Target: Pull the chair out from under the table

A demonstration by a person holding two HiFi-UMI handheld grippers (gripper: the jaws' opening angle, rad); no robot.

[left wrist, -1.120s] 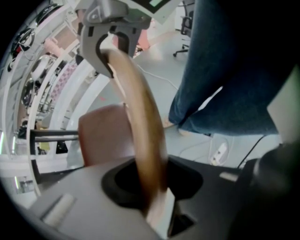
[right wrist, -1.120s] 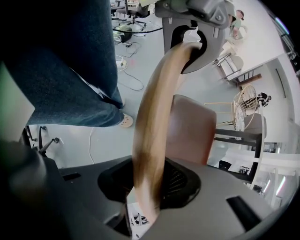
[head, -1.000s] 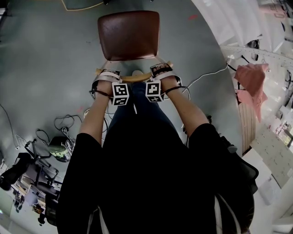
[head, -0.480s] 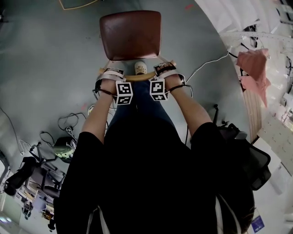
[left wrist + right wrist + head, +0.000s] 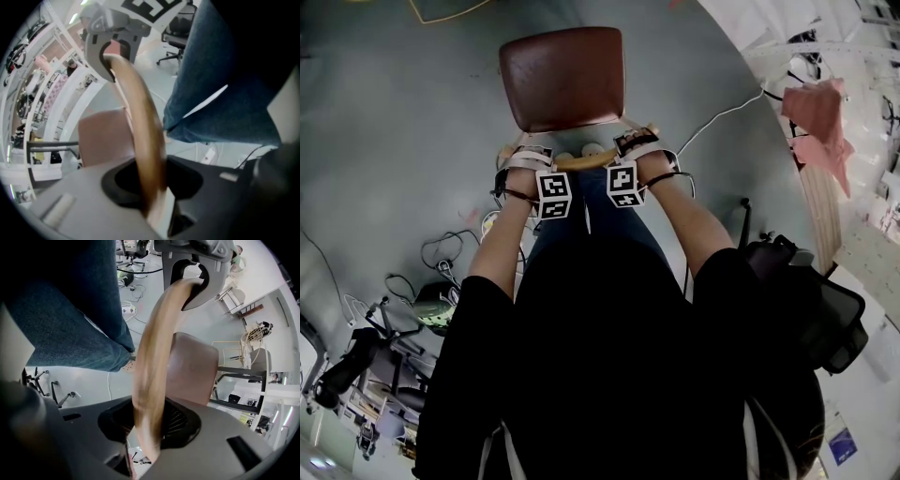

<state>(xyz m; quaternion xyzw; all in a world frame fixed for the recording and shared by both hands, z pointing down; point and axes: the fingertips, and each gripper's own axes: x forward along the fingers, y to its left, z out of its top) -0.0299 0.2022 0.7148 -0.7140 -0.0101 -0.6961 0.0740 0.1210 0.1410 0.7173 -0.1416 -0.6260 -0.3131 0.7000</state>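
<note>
I had L gripper [image 5: 519, 152] + R gripper [image 5: 636, 142] clamped on chair [image 5: 567, 75] back rail [image 5: 581, 161]. Seat was clear on open floor, no table over it, so pull looked ~done.

The seat [image 5: 565, 77] of the chair, at the top centre of the head view, is brown leather or a leather-like covering, smooth with a soft sheen. Its back rail [image 5: 584, 160] is pale wood, smooth and lightly glossy, with faint grain showing in the gripper views. The left gripper [image 5: 523, 155] and right gripper [image 5: 635, 142] have matt grey plastic bodies. Their marker cubes [image 5: 553, 195] carry flat black-and-white print. The floor [image 5: 394, 112] is grey, smooth and dully reflective. The person's trousers [image 5: 591, 220] are blue denim, and the top [image 5: 600, 375] is matt black cloth. At the upper right is a pink cloth [image 5: 820, 131], soft and creased.
</note>
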